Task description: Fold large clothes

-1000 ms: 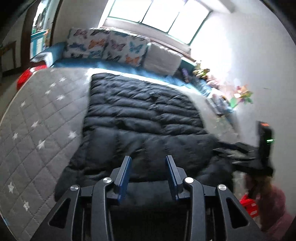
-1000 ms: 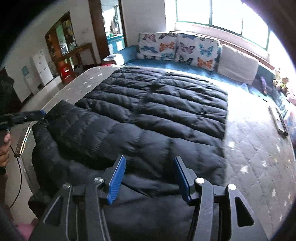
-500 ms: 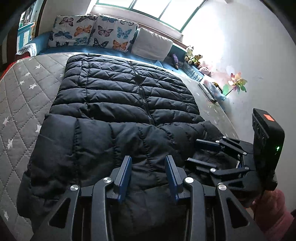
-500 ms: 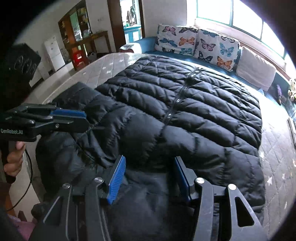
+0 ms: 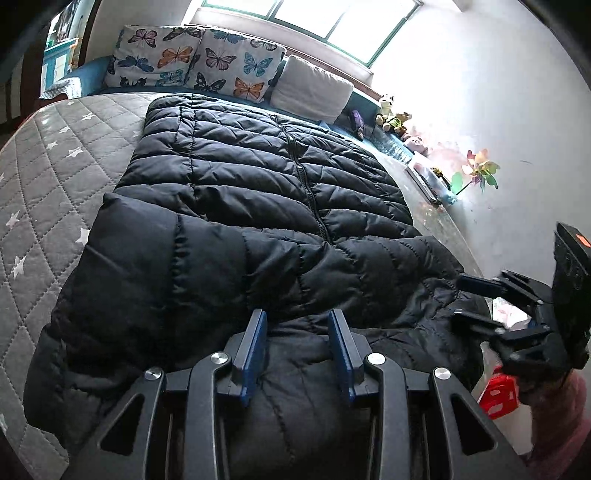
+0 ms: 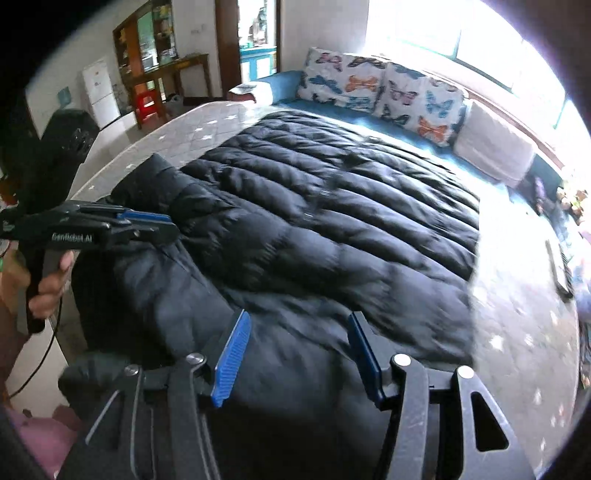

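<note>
Across a grey quilted mattress [image 5: 48, 177] with white stars lies one black puffer coat [image 5: 258, 206], spread flat with its zip running near to far and its near end bunched at the mattress's near edge. Far side: two butterfly-print cushions [image 5: 192, 61] and one plain white cushion [image 5: 314, 88], set in a row under one window [image 5: 321, 14]. Far right, by the wall: several small plush toys [image 5: 393, 114], count uncertain at this size, and one paper pinwheel [image 5: 480, 171]. Left gripper [image 5: 298, 345]: two blue pads, jaws moderately parted above the coat's near end, gripping nothing. Right gripper [image 6: 297, 356]: two blue pads, jaws standing wider, likewise empty over the coat; this view is motion-blurred. One hand [image 6: 50, 284] grips the left gripper's handle.
</note>
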A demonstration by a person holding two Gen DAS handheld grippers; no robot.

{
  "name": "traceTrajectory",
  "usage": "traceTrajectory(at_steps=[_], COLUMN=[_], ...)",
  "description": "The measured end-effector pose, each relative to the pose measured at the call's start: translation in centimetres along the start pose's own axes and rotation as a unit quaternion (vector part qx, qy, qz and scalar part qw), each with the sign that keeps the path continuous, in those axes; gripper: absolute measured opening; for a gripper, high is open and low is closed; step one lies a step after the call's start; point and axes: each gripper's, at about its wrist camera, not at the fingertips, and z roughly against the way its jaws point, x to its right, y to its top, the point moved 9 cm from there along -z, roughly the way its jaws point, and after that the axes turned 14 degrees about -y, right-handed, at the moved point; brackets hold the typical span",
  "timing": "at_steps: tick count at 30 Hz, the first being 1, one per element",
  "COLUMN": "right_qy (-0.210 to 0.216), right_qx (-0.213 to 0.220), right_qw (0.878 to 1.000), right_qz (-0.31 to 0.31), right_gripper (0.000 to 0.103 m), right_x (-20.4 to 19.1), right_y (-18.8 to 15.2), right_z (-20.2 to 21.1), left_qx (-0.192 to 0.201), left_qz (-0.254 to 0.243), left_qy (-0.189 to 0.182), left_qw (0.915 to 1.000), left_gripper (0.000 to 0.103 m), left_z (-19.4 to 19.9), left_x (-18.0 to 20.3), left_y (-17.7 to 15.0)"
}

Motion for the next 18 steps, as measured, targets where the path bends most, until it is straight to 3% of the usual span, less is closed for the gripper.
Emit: traceTrajectory(at_steps=[4, 10, 18], right_qy=[-0.008, 0.015, 0.010], right_qx=[-0.014, -0.034, -0.027], right_qw=[0.999, 0.998, 0.998], right_qz=[-0.028, -0.052, -0.048], right_gripper=[0.061, 0.063, 0.063], right_x=[2.6, 2.0, 2.3], right_y=[-2.1, -4.5, -3.8], right_z=[-0.1, -3.6, -2.0], left_qx=[0.001, 0.002, 0.004], left_qz=[-0.006, -0.014, -0.022], left_qy=[0.005, 0.010, 0.015], left_qw=[1.0000, 0.9999, 0.9996], left_gripper=[0.039, 0.039, 0.039], left_z=[0.2, 0.1, -0.2], left_x=[0.1, 0.1, 0.0], left_y=[-0.2, -0.3, -0.8])
